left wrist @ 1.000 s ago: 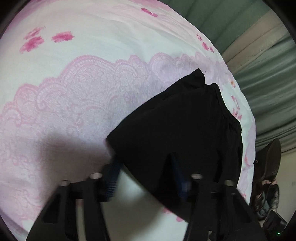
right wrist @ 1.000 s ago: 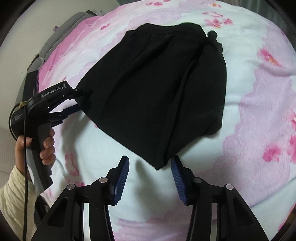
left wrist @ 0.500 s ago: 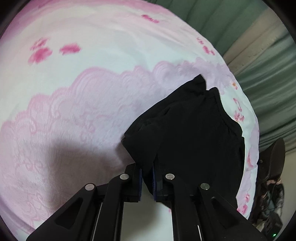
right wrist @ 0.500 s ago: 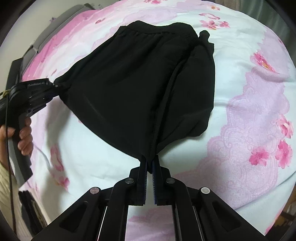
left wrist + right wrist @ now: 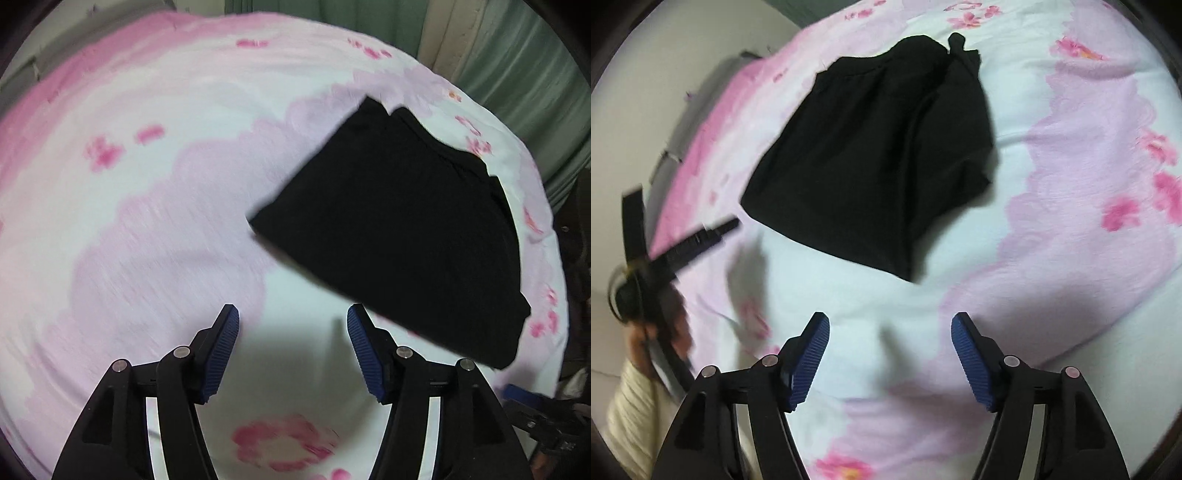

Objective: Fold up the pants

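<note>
The black pants (image 5: 399,236) lie folded in a flat, roughly square bundle on the pink and white flowered bedspread (image 5: 147,221). They also show in the right wrist view (image 5: 871,155), with the waistband at the far end. My left gripper (image 5: 293,325) is open and empty, held above the bed short of the bundle's near edge. My right gripper (image 5: 890,328) is open and empty, back from the bundle's near corner. The left gripper also shows at the left of the right wrist view (image 5: 683,247), blurred, in the person's hand.
Green curtains (image 5: 517,74) hang behind the bed at the upper right. Dark objects (image 5: 576,258) stand beyond the bed's right edge. A grey headboard or wall edge (image 5: 701,96) runs along the bed's far left side. The person's cream sleeve (image 5: 631,417) is at lower left.
Both grippers were shut on the pants' near edge half a second ago. Both have opened, let go and pulled back. The pants now lie folded on the bed.
</note>
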The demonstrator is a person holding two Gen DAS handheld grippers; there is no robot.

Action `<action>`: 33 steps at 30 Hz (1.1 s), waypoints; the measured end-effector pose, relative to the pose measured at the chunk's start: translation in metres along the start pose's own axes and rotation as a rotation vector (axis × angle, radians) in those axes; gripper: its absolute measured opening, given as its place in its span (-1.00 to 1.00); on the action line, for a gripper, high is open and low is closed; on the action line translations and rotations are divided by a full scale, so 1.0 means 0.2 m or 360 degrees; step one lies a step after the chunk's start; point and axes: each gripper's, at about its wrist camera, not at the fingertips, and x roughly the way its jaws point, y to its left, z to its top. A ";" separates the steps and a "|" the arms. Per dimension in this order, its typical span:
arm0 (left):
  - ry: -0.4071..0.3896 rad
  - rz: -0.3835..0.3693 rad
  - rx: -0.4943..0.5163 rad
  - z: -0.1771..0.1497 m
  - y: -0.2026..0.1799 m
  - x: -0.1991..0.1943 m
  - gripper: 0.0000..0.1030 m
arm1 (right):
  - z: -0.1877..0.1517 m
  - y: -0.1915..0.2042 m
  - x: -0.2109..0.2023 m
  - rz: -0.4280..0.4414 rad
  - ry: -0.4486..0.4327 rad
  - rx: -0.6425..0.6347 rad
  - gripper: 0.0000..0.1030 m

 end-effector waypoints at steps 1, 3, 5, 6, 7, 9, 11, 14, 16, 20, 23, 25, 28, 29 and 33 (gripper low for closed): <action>0.0025 -0.0021 -0.0027 -0.02 0.01 0.02 0.17 | 0.00 -0.01 0.03 0.0051 0.0008 0.0043 0.35; 0.0070 -0.0047 -0.0060 -0.08 0.02 0.07 0.17 | -0.02 -0.02 0.09 0.0126 0.0023 0.0115 0.35; 0.0072 -0.0007 -0.0012 -0.12 0.01 0.10 0.17 | -0.04 -0.04 0.16 0.0185 0.0044 0.0166 0.35; 0.0064 0.0011 0.0017 -0.12 -0.01 0.11 0.18 | -0.05 -0.04 0.19 0.0206 0.0049 0.0179 0.35; 0.0059 0.0027 0.0042 -0.13 -0.02 0.12 0.19 | -0.05 -0.05 0.22 0.0224 0.0045 0.0190 0.35; 0.0058 0.0025 0.0049 -0.12 -0.04 0.12 0.20 | -0.03 -0.06 0.26 0.0251 0.0023 0.0221 0.35; 0.0039 -0.0029 0.0006 -0.10 -0.02 0.12 0.20 | 0.00 -0.07 0.28 0.0307 -0.0002 0.0292 0.38; 0.0011 -0.0175 -0.0108 -0.03 0.01 0.12 0.21 | 0.04 -0.08 0.29 0.0372 -0.0061 0.0360 0.39; 0.0025 -0.0269 -0.0176 0.03 0.02 0.16 0.24 | 0.06 -0.09 0.30 0.0393 -0.0085 0.0395 0.39; 0.0026 -0.0414 -0.0284 0.12 0.05 0.23 0.24 | 0.11 -0.08 0.30 0.0439 -0.0116 0.0446 0.39; 0.0017 -0.0524 -0.0404 0.17 0.08 0.26 0.24 | 0.16 -0.05 0.29 0.0447 -0.0148 0.0380 0.37; 0.0041 -0.0619 -0.0487 0.18 0.11 0.26 0.24 | 0.18 -0.04 0.30 0.0456 -0.0150 0.0372 0.37; 0.0078 -0.0628 -0.0423 0.15 0.12 0.22 0.25 | 0.20 -0.05 0.29 0.0484 -0.0146 0.0375 0.37; 0.0086 -0.0606 -0.0397 0.14 0.12 0.20 0.25 | 0.20 -0.05 0.28 0.0488 -0.0147 0.0365 0.37; 0.0038 -0.0609 -0.0447 0.11 0.19 0.13 0.32 | 0.17 -0.03 0.29 0.0502 -0.0139 0.0359 0.37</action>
